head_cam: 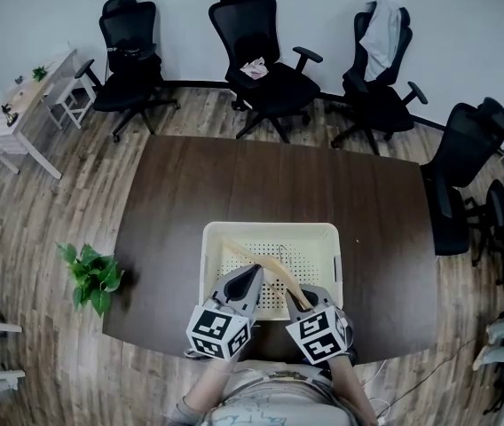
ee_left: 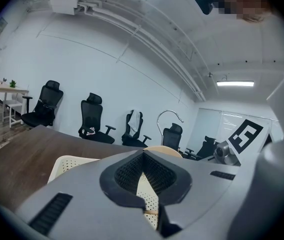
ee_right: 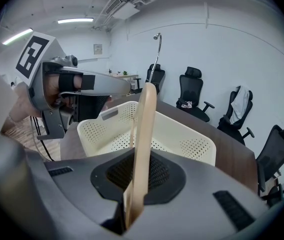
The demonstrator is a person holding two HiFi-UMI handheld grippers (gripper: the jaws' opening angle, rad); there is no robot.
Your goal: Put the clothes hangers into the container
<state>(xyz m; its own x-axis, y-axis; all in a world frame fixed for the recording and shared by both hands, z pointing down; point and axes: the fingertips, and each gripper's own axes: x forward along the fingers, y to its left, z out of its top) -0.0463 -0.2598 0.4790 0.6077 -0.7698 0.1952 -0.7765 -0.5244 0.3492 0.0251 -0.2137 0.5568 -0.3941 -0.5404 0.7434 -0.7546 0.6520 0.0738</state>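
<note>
The dark wooden table [head_cam: 190, 176] is lying bare over its whole far half, leaving wide free surface beyond the basket. Four black office chairs [head_cam: 261, 51] are standing back from the far and right edges, with a strip of plank floor showing between them and the table. A potted plant [head_cam: 92, 273] is sitting on the floor just off the table's near left corner, and a small white side table [head_cam: 26, 105] is standing well apart at the far left.

The cream perforated basket [head_cam: 270, 227] is sitting at the middle of the near edge, right in front of the person. A wooden clothes hanger [head_cam: 270, 263] is slanting across its inside, from the far left down to the near right rim. Whether it is touching the basket floor cannot be told.

The right gripper [ee_right: 132, 209] is clamping its jaws on the hanger's near end, the wood rising edge-on between them and the metal hook [ee_right: 156, 54] pointing up. The left gripper [ee_left: 151, 209] is hovering over the basket's near left part, just beside the hanger. Its jaws are standing a narrow slit apart and are gripping nothing; the basket's holes are showing through the slit.
</note>
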